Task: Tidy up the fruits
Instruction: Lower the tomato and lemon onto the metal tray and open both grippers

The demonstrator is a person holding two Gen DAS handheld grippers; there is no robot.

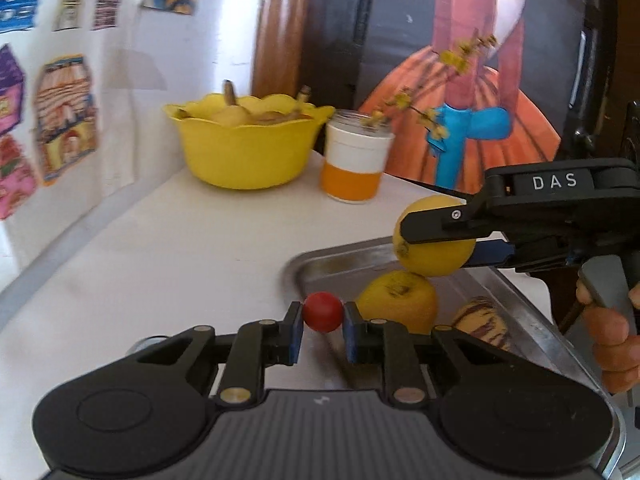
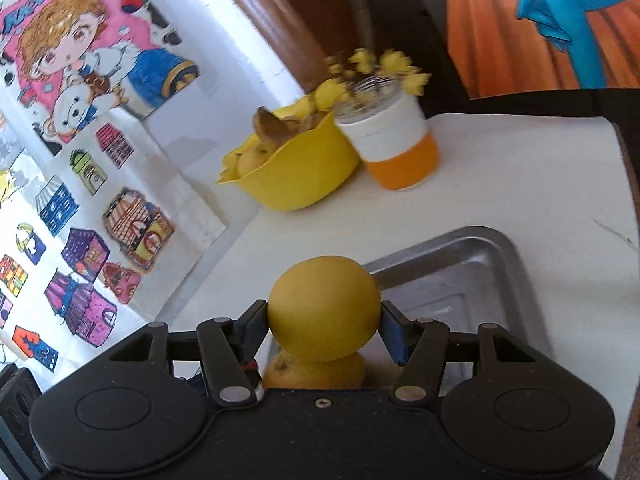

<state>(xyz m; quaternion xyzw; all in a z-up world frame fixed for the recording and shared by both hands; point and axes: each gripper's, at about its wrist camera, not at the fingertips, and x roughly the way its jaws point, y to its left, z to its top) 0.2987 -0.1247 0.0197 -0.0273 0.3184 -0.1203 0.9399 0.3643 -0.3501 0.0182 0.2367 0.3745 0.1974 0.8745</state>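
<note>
Between the left gripper's fingers: a small red fruit (image 1: 323,312) – perhaps a cherry tomato – is sitting pinched by the two blue pads, at the near edge of the steel tray (image 1: 340,260).
Left gripper (image 1: 322,326): it is closing on that red fruit at the pad tips only; a round, smooth skin is leaving little contact, so the fruit could be popping out forward onto the white counter (image 1: 180,248).
Right gripper (image 2: 324,330): it is clamping a yellow lemon (image 2: 323,308), carrying it clear of the tray floor, jaws spread wide around it.
Below the right gripper: a second yellow fruit with dark blemishes (image 1: 398,306) is lying in the tray, appearing to touch the held lemon from underneath – lowering or swinging could be knocking it and rolling it.
Beside that fruit: a striped yellow fruit (image 1: 484,322) is resting further along the tray, near the right hand (image 1: 612,340).
Ahead of both grippers: a yellow bowl (image 1: 244,148) already holding fruit, with an orange-and-white jar of flowers (image 1: 354,160) just beside it.
Risk at the bowl: the jar is standing so near that a wide approach could be tipping it.
Risk between tools: the grippers are working close together – they could be colliding.
</note>
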